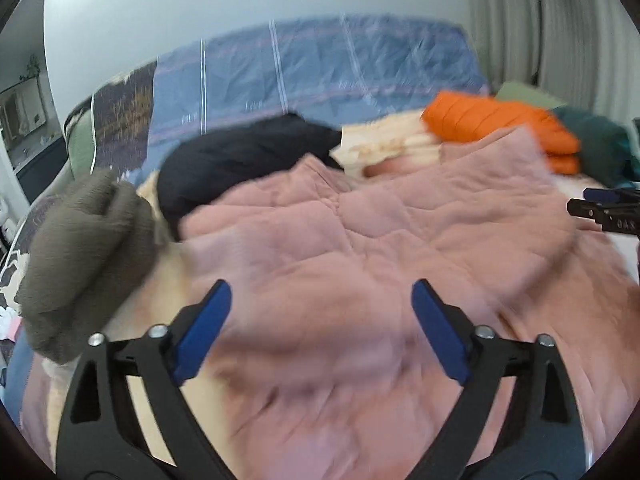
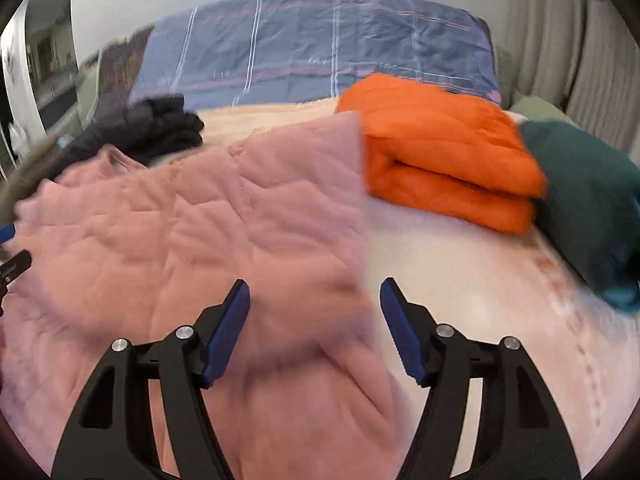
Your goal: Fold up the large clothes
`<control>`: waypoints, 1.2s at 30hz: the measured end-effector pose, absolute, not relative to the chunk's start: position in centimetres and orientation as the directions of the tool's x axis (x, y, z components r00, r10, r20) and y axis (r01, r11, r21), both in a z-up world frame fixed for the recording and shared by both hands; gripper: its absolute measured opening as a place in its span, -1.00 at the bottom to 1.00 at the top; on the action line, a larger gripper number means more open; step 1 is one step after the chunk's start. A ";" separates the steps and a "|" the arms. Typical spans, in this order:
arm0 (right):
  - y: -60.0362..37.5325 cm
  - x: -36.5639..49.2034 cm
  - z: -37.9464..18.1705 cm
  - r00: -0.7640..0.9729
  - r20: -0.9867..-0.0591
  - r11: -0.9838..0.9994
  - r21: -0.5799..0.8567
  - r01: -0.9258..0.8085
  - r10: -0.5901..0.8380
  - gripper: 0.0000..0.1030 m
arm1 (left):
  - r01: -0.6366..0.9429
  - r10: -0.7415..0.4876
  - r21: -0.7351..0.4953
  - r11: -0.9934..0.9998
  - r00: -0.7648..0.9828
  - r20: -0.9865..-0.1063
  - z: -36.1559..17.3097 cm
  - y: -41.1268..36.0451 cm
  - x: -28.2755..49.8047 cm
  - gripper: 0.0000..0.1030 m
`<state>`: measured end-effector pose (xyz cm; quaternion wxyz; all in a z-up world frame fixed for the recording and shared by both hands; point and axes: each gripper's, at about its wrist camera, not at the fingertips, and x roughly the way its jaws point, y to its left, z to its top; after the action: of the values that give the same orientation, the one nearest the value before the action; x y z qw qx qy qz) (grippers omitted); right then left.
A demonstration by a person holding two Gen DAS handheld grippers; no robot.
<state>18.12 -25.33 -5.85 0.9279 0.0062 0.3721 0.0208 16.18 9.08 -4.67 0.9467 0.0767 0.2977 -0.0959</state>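
The left gripper (image 1: pixel 322 300) hangs released, its blue pads spread wide with nothing between them, directly over the middle of the pink quilted garment (image 1: pixel 360 240). The right gripper (image 2: pixel 315 300) is likewise spread apart and empty; the garment's right-hand edge runs between its jaws, so its left pad is over pink fabric and its right pad over the pale bed cover (image 2: pixel 480 288).

The garment lies spread out on the bed, just ahead of and beneath both grippers, its collar end farthest from them. It looks padded and stitched in panels, so I judge it soft, bulky and fairly light, with enough loft to spring back out of a crease and enough limpness to sag between two holds. The surface seems matte rather than slick, so pads should bite well. The best holds are likely the hem corners or side edges nearest the pads, pinching through the whole thickness so the layers do not slide apart.

Beyond the left gripper, to its left, sits an olive-brown knit piece (image 1: pixel 88 264); farther ahead a black garment (image 1: pixel 240 160). Ahead and to the right of the right gripper lie a folded orange jacket (image 2: pixel 440 152) and a dark green garment (image 2: pixel 588 204), with a blue striped duvet (image 2: pixel 320 48) at the far end.
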 end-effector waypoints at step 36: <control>-29.7 -5.2 -9.5 0.604 -0.544 0.785 0.568 -0.247 0.583 -0.67 | 0.418 -0.515 -0.325 0.848 0.508 -0.690 -10.8 12.9 -4.7 -0.55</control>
<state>-5.21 -29.75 -9.51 0.8670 0.2238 0.3755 0.2391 -4.66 12.93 -10.76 0.8664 -0.0584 0.4164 -0.2694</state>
